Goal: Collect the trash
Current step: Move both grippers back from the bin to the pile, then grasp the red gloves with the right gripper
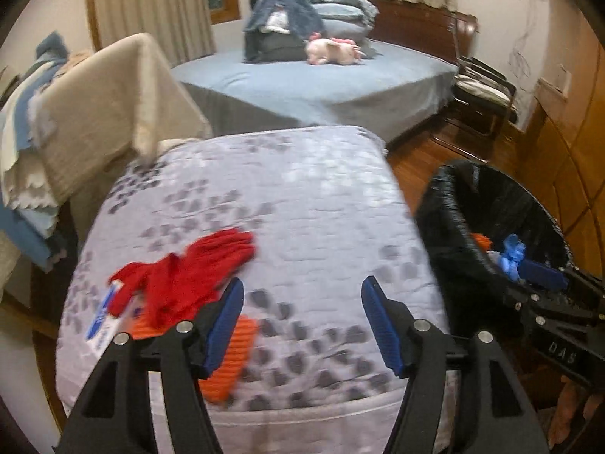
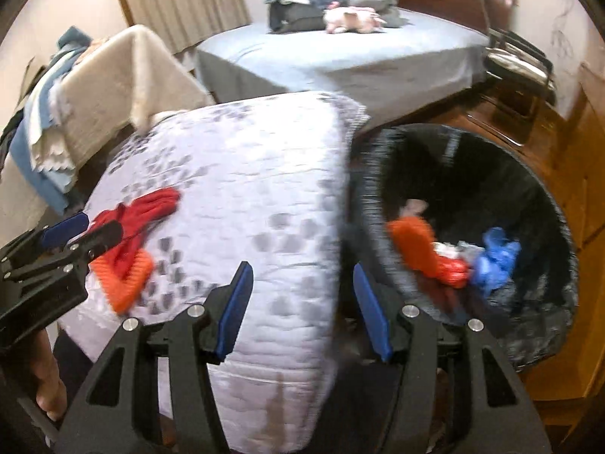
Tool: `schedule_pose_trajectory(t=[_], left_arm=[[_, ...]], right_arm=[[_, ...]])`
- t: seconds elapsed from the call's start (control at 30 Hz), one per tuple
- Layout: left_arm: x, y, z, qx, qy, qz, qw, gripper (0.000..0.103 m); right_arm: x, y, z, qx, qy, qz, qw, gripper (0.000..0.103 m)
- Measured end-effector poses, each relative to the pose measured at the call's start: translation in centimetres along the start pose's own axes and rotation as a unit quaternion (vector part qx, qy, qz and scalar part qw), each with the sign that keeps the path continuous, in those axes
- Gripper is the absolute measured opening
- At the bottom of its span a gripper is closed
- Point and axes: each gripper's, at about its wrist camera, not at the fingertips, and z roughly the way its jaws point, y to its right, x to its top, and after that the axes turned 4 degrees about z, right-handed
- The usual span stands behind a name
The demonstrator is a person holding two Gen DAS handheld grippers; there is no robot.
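Observation:
A red glove (image 1: pixel 189 276) lies on the grey patterned mattress (image 1: pixel 302 208), over an orange ribbed piece (image 1: pixel 230 359) and a white and blue wrapper (image 1: pixel 102 317). My left gripper (image 1: pixel 302 325) is open and empty just right of them; it also shows in the right wrist view (image 2: pixel 81 232). A black-lined trash bin (image 2: pixel 472 174) stands right of the mattress and holds an orange piece (image 2: pixel 416 246), a red piece and a blue crumpled piece (image 2: pixel 495 257). My right gripper (image 2: pixel 302 310) is open and empty, between the mattress edge and the bin.
A beige towel (image 1: pixel 106 113) hangs over a rack at the left with blue cloths. A blue bed (image 1: pixel 321 83) with folded clothes and a pink plush toy (image 1: pixel 332 51) is behind. A chair (image 1: pixel 480 90) and wooden cabinets (image 1: pixel 567 159) are at the right.

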Motion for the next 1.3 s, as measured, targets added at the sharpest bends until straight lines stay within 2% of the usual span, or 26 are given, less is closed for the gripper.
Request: schedule_pose_trajectory(t=[0.3,0.63,0.87,0.97,1.03,1.13,1.3], left_arm=[[-2.6,-8.7,-1.9,0.036,0.008,-0.037,0.9986,0.068],[-5.8,-16.0,-2.3,0.066,0.007,-0.071,0.9952,0.069],[-7.5,-19.3,-2.0,0.079,0.006,-0.074,0.9941,0.069],[-7.9,-20.3,-1.7,0.078,0.005,-0.082,0.9935,0.069],[-8.0,-21.0,-1.4,0.073,0.004,-0.091,0.9931,0.069],[-8.3,-21.4,-1.1,0.071,0.003,-0.097,0.9927,0.069],[-8.8,-22.0,-0.3,0.065,-0.004,-0.104,0.9924,0.069]], right_arm=[[0.0,-7.8,0.7,0.028,0.003,-0.04,0.999,0.054],[-0.8,-14.6,3.5,0.048,-0.012,-0.072,0.996,0.054],[-0.9,-18.4,5.4,0.063,-0.008,-0.086,0.994,0.054],[-0.9,-19.7,6.2,0.07,-0.007,-0.091,0.993,0.049],[-1.1,-20.5,6.9,0.076,-0.013,-0.095,0.992,0.041],[-1.5,-21.3,7.8,0.087,-0.024,-0.1,0.991,0.035],[-2.6,-22.5,9.3,0.09,-0.041,-0.113,0.989,0.033]])
